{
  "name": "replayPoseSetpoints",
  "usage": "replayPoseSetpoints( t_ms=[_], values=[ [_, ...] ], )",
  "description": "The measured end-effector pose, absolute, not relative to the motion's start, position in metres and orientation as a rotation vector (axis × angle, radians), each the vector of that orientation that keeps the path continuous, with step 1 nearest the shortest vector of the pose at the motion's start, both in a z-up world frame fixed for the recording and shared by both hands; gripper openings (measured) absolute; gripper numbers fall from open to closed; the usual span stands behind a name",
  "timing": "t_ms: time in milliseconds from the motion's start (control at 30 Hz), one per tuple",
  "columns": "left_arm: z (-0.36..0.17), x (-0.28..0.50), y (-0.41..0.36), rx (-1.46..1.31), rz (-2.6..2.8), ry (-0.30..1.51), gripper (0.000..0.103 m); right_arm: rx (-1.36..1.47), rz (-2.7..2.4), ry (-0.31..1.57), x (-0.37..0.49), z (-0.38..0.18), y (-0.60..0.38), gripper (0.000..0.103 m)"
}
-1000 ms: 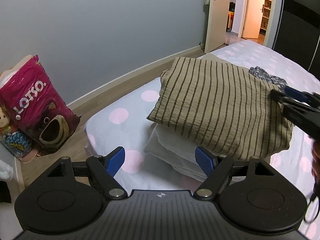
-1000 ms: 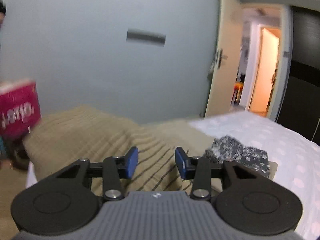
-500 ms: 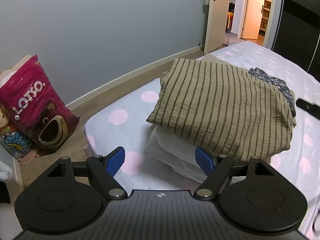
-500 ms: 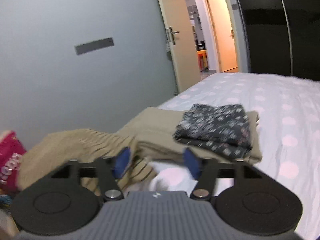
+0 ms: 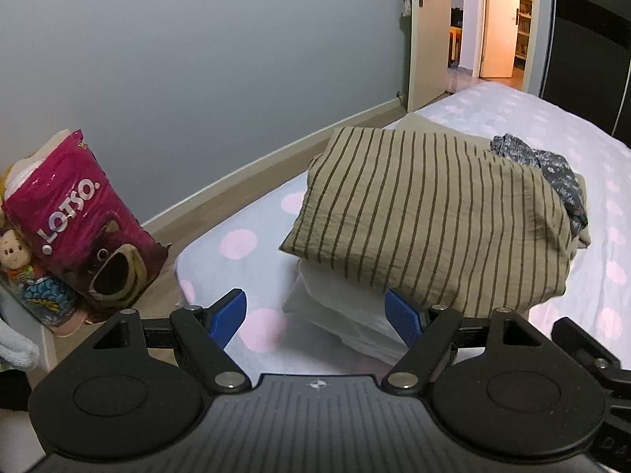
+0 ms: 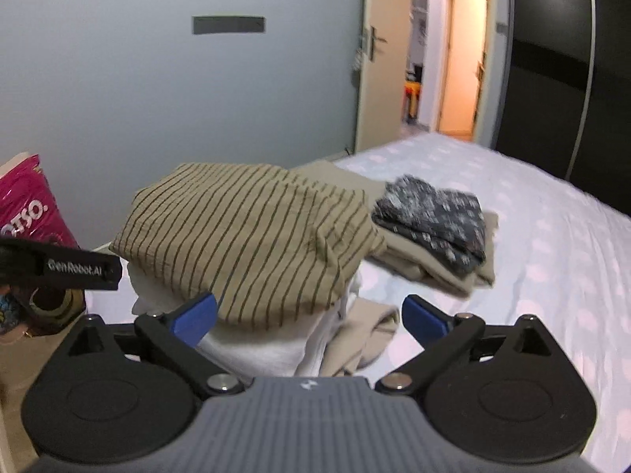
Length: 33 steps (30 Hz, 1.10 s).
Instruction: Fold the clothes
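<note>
A folded tan garment with dark stripes (image 5: 430,213) (image 6: 252,236) lies on top of a stack of folded white clothes (image 5: 339,307) (image 6: 260,347) near the bed's corner. Behind it a dark patterned folded piece (image 6: 434,216) (image 5: 552,169) rests on plain beige folded clothes (image 6: 434,272). My left gripper (image 5: 317,315) hovers open just short of the stack, nothing between its fingers. My right gripper (image 6: 309,313) is pulled back from the stack, its jaws opening wide, with nothing gripped between its blue pads.
The bed (image 5: 244,244) has a pale sheet with pink dots; its right part (image 6: 552,260) is bare sheet. A pink Lotso bag (image 5: 79,228) and soft toys (image 5: 15,252) stand on the floor at left by the grey wall. An open door (image 5: 426,31) lies beyond.
My right gripper has backed away from the striped garment and spread its jaws wide; it has left the left wrist view's right side and now shows at the lower right corner. The left gripper stays put.
</note>
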<state>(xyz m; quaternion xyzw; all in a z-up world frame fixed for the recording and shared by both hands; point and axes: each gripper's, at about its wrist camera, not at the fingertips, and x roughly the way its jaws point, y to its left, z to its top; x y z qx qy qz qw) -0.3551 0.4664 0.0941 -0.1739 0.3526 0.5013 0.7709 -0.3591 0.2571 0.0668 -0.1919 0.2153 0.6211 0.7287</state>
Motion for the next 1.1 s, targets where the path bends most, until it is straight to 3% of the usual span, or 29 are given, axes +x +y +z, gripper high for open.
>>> replayPoseSetpoints(
  t_ms=[1100],
  values=[
    [0.083, -0.367, 0.474, -0.387, 1.082, 0.822, 0.078, -0.477, 1.378, 0.506, -0.395, 0.081, 0.254, 0.102]
  ],
)
